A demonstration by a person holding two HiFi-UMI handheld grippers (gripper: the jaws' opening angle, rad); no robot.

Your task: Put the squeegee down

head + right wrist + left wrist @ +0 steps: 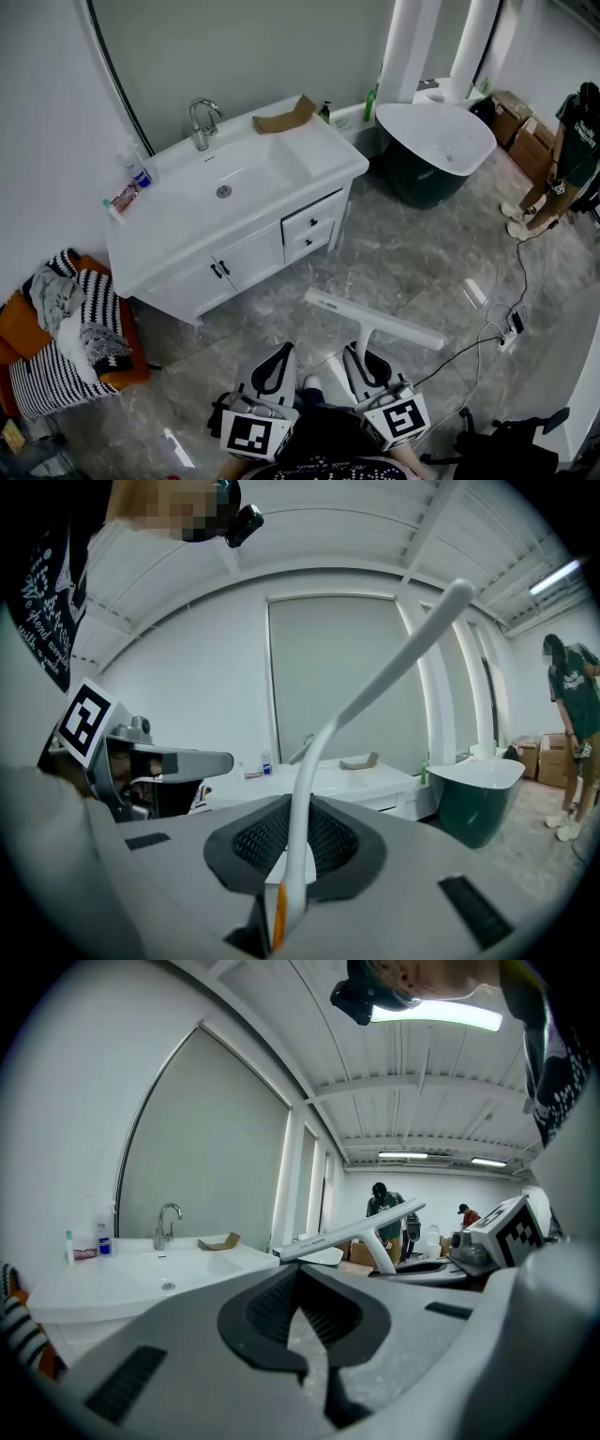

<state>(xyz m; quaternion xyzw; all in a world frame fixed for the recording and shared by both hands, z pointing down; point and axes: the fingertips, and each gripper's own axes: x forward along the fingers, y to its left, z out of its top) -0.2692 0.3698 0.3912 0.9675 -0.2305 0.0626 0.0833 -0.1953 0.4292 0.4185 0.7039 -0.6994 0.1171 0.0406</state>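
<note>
The squeegee (375, 319) is white, with a long blade and a curved handle. It hangs above the grey marble floor in front of me. My right gripper (366, 361) is shut on the lower end of its handle. In the right gripper view the handle (375, 691) rises from between the pads of that gripper (286, 892) and curves up to the right. My left gripper (274, 370) stays beside it on the left, shut with nothing in it. The left gripper view has the squeegee (347, 1235) beyond the closed left gripper (309, 1335).
A white vanity (309, 164) with a sink and tap (202, 122) stands ahead on the left. Behind it to the right is a green and white tub (436, 141). A person (562, 159) stands at the far right by boxes (525, 131). Cables (497, 337) cross the floor; a chair with striped cloth (66, 337) is at left.
</note>
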